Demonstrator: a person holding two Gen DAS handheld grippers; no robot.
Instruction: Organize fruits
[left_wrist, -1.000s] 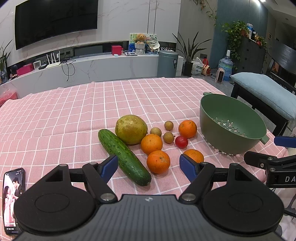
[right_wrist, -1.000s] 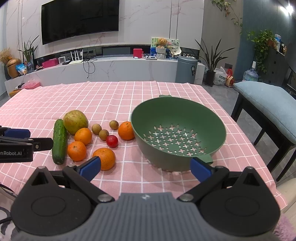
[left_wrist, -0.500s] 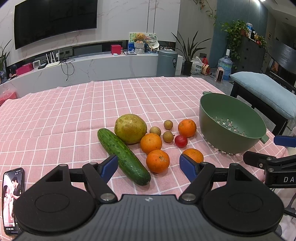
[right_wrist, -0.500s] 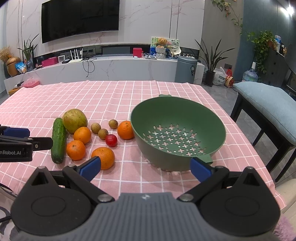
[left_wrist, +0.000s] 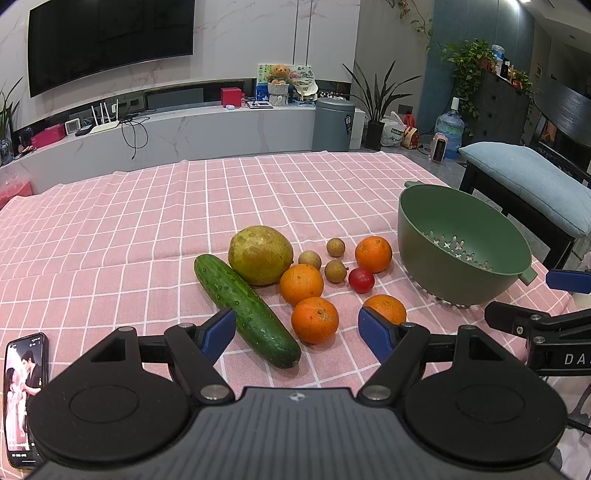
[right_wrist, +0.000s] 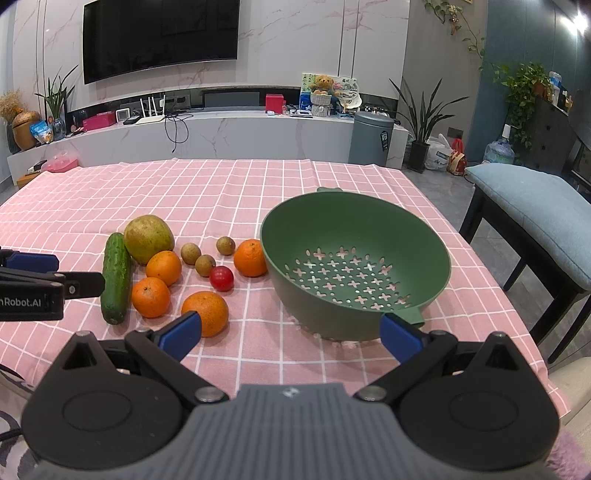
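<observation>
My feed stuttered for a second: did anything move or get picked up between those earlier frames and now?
Nothing visibly changed. Both the left hand-held gripper and right hand-held gripper stay open and empty, the fruit lies where it did, and the green colander is still empty.

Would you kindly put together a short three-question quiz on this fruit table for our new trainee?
1. True or false: the green colander already holds fruit.
2. How many oranges lie on the pink checked cloth?
3. Multiple choice: the cucumber lies (A) inside the colander, (B) at the end of the fruit group farthest from the colander, (C) between the cherry tomato and the colander.

Key: 1 false, it is empty. 2 four. 3 B. Both the left gripper and the right gripper are open and hold nothing.
</observation>
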